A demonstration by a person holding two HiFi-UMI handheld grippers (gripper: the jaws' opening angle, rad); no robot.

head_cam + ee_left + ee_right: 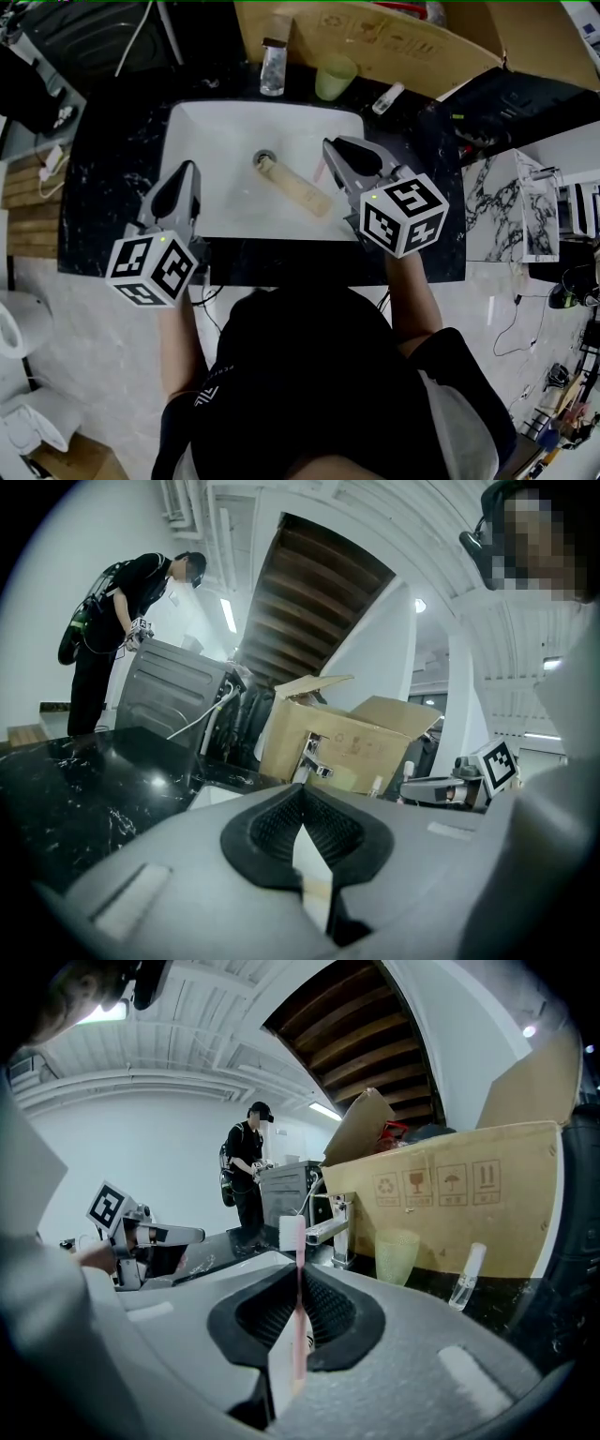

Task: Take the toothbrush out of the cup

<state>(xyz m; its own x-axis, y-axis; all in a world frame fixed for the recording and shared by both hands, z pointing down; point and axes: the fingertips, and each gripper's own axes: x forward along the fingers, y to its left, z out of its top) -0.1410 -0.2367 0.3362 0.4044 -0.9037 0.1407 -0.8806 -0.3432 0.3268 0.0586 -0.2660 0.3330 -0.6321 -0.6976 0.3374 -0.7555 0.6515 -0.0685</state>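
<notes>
The pink toothbrush [296, 1316] stands upright between the pads of my right gripper [298, 1274], which is shut on its handle. Its white-bristled head [292, 1233] sticks up above the fingertips. In the head view this gripper [331, 152] hovers over the right part of the white sink [202, 141], and a sliver of the pink toothbrush [319, 172] shows beside it. The pale green cup [335, 77] stands apart on the black counter behind the sink, also seen as the green cup [397, 1255]. My left gripper [190, 171] hangs over the sink's left front edge, shut, with nothing in it [302, 791].
A chrome faucet [272, 66] stands behind the basin, with a small spray bottle [387, 97] right of the cup. A long beige tube [298, 187] lies in the sink by the drain. A cardboard box [394, 33] backs the counter. A person [112, 621] stands far off.
</notes>
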